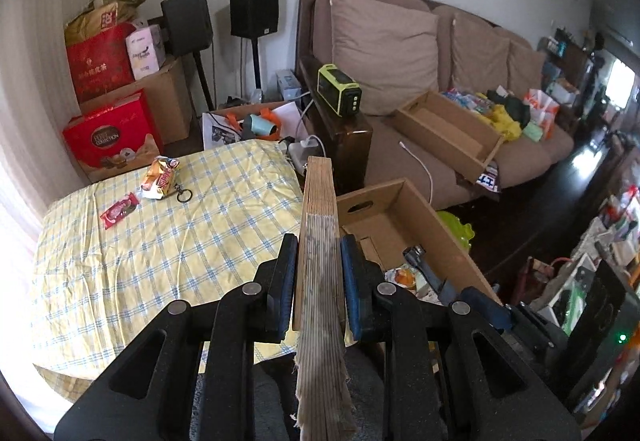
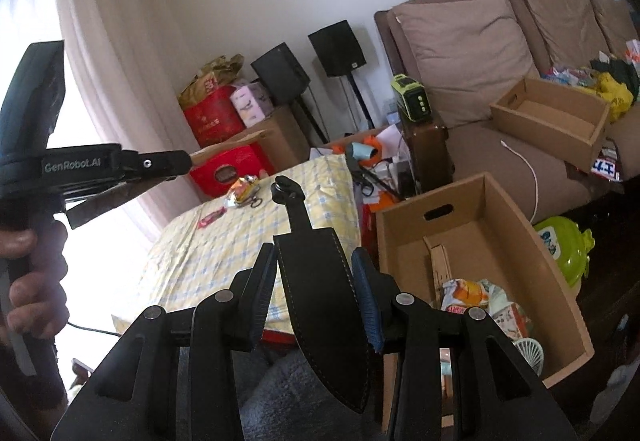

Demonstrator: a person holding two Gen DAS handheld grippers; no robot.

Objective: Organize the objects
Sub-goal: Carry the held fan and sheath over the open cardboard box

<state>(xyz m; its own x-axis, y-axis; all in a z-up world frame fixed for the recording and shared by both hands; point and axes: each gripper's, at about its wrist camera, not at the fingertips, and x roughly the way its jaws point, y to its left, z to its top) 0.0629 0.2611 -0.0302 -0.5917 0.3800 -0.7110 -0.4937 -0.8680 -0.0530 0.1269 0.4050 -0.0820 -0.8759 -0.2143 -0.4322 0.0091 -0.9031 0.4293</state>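
My left gripper (image 1: 319, 243) is shut on a folded wooden fan (image 1: 318, 201), which sticks out forward, edge up, over the yellow checked table (image 1: 160, 249). The right gripper (image 2: 314, 253) is shut on a black leather sheath (image 2: 316, 281) with a strap end pointing away. To their right stands an open cardboard box (image 2: 516, 217) with snack packets (image 2: 472, 293) at its bottom; the box (image 1: 424, 209) also shows beside the fan. On the table lie a gold snack packet (image 1: 161, 177), a small red packet (image 1: 119, 209) and a key clasp (image 1: 183, 195). A hand (image 2: 36, 273) carries the left gripper at that view's left edge.
A second, empty cardboard box (image 1: 448, 131) sits on the brown sofa (image 1: 400, 41) among bags. A green power unit (image 1: 340, 89) rests on the sofa arm. Red gift boxes (image 1: 112, 137), two speakers (image 1: 254, 9) and a cluttered carton stand behind the table. A green plastic item (image 2: 564, 249) lies on the floor.
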